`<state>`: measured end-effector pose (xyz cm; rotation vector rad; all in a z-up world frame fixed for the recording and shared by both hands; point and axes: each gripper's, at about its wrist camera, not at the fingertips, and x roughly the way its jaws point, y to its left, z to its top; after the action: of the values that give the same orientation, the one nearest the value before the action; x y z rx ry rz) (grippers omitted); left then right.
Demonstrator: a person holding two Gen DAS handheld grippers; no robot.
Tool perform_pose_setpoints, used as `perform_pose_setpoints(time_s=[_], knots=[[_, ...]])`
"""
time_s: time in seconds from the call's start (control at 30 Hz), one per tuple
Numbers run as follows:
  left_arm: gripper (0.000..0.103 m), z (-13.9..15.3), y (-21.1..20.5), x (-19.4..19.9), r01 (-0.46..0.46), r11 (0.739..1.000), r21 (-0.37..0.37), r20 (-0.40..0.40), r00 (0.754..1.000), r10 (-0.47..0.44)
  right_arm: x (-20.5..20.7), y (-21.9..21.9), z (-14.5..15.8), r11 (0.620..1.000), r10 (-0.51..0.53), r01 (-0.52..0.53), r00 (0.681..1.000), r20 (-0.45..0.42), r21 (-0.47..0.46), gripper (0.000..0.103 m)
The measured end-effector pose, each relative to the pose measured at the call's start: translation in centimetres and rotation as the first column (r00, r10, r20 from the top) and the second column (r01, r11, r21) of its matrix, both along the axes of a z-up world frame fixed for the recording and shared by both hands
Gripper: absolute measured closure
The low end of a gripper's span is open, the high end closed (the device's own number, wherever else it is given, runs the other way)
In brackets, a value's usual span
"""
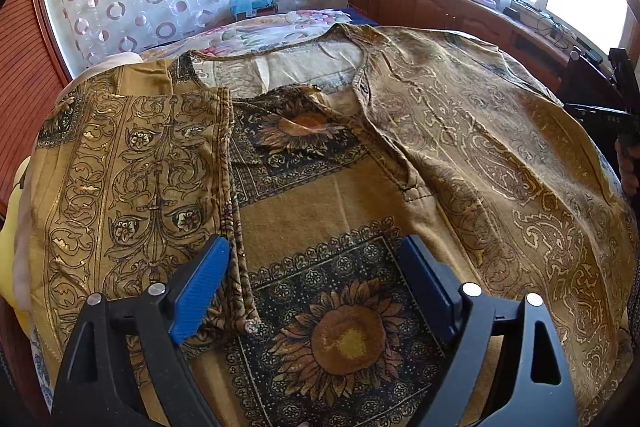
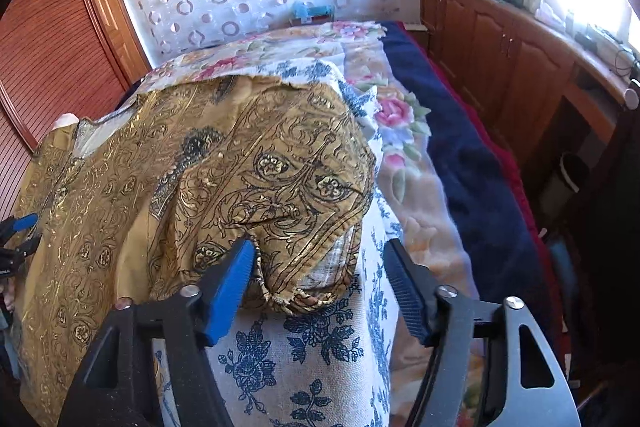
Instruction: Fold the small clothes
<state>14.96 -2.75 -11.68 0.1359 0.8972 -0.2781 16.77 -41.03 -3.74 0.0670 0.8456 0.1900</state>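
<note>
Garment (image 1: pixel 360 167) lies on the bed (image 2: pixel 400 131); we note left claw (image 1: pixel 316 283) and right claw (image 2: pixel 320 279) spread, hovering low, gripping nothing.

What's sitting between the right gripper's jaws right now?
In the right wrist view, the right gripper has open jaws with the gold patterned garment's bunched sleeve end between them, ungripped.

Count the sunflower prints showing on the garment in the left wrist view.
2. One large sunflower sits between the left hand-held gripper's open fingers; a smaller sunflower lies farther up near the neckline. Folded-over fabric may hide more.
</note>
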Motion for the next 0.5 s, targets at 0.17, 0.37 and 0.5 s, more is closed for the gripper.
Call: perform_pose_setpoints(time_s=[0.17, 0.37, 0.5], knots=[[0.014, 0.0, 0.0, 0.1, -0.001, 1.0, 0.0, -0.001, 1.0, 0.001, 0.8, -0.3, 0.1, 0.999, 0.018, -0.018, 0.999, -0.026, 0.028, 0.056], [0.014, 0.0, -0.1, 0.1, -0.001, 1.0, 0.002, 0.0, 1.0, 0.001, 1.0, 0.0, 0.8, 0.997, 0.005, -0.005, 1.0, 0.007, -0.072, 0.089], [0.014, 0.0, 0.0, 0.2, -0.001, 1.0, 0.001, -0.002, 1.0, 0.001, 0.3, 0.3, 2.3, 0.993, -0.005, 0.013, 0.997, 0.072, -0.114, 0.095]])
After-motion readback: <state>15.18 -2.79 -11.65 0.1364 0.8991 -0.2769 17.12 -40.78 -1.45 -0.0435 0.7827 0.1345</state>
